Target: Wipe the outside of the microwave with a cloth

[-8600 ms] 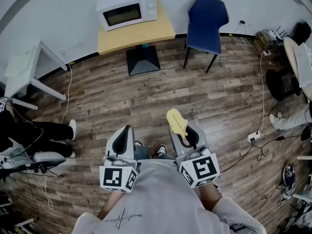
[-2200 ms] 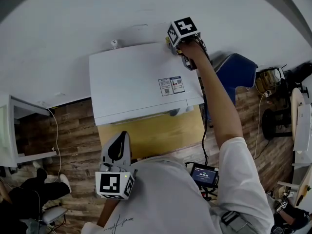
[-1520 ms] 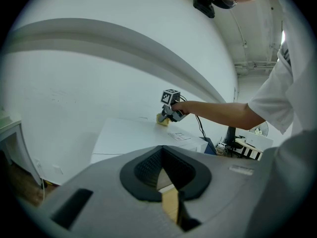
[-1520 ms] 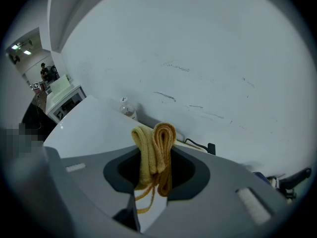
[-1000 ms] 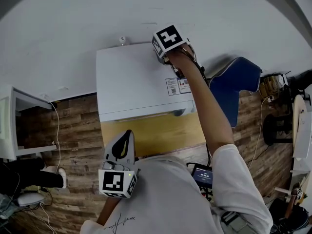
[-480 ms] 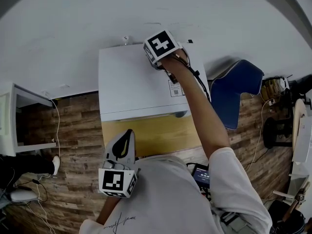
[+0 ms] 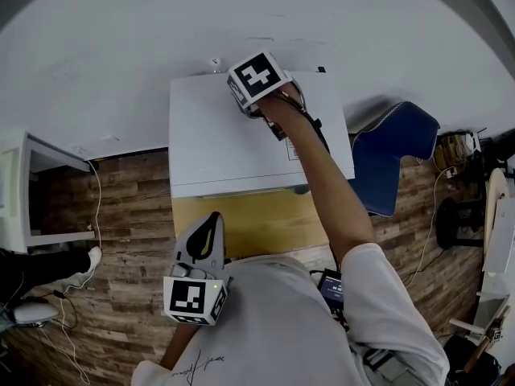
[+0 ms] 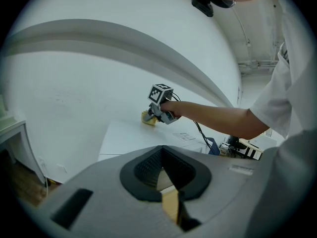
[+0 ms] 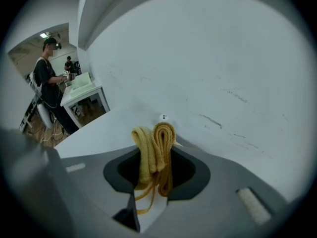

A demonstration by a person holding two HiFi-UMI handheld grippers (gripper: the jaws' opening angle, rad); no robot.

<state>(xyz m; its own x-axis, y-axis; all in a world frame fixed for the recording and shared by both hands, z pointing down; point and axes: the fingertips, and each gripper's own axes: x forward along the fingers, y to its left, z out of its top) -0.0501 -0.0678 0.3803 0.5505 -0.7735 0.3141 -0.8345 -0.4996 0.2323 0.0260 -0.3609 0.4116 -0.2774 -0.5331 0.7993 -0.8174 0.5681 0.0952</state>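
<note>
Sliding leftward from before: right tool (clamping cloth) atop microwave.

White wall, wood-plank floor, blue chair beside yellow table

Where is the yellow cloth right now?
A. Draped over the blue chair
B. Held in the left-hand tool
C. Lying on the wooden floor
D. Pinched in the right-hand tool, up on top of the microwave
D: the right gripper view shows the yellow cloth bunched between the fingers of the right gripper, and the head view shows that arm reaching over the microwave to the back of its white top.
</note>
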